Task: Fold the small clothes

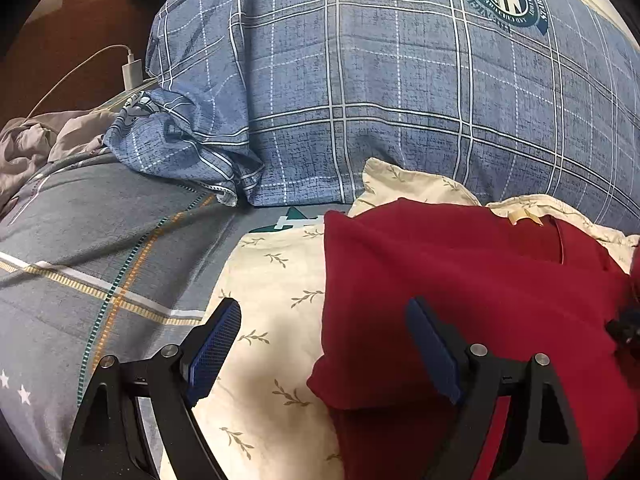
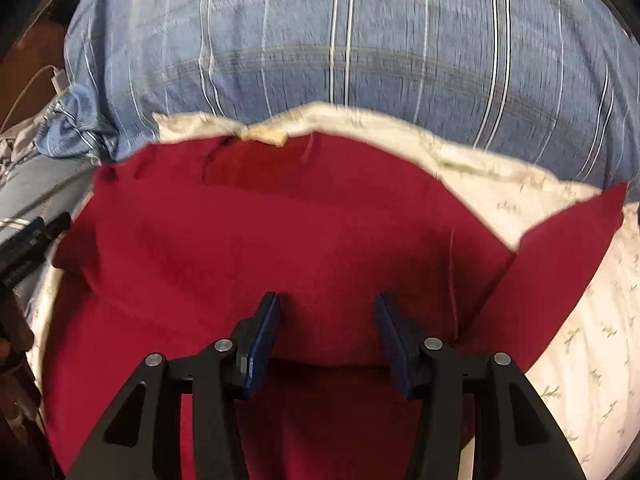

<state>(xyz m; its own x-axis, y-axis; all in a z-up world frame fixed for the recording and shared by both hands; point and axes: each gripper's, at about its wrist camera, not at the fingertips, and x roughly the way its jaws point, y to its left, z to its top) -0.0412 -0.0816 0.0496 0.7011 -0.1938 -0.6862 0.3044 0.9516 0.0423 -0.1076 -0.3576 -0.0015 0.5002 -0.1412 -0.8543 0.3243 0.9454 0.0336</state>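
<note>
The left claw [image 1: 324, 344] hung released over the red garment's [image 1: 460, 280] left edge. The garment lay spread on a cream leaf-print cloth [image 1: 272, 280] (on the bed). The right claw [image 2: 327, 336] stood released, above red cloth.

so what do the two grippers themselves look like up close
Both match. The left gripper and the right gripper each have two matte black angular arms with triangular cut-outs and round silver pivot bolts. The jaws carry flat rectangular dark blue pads with a fine grid texture. No cables, labels or sleeves show on either one.
</note>
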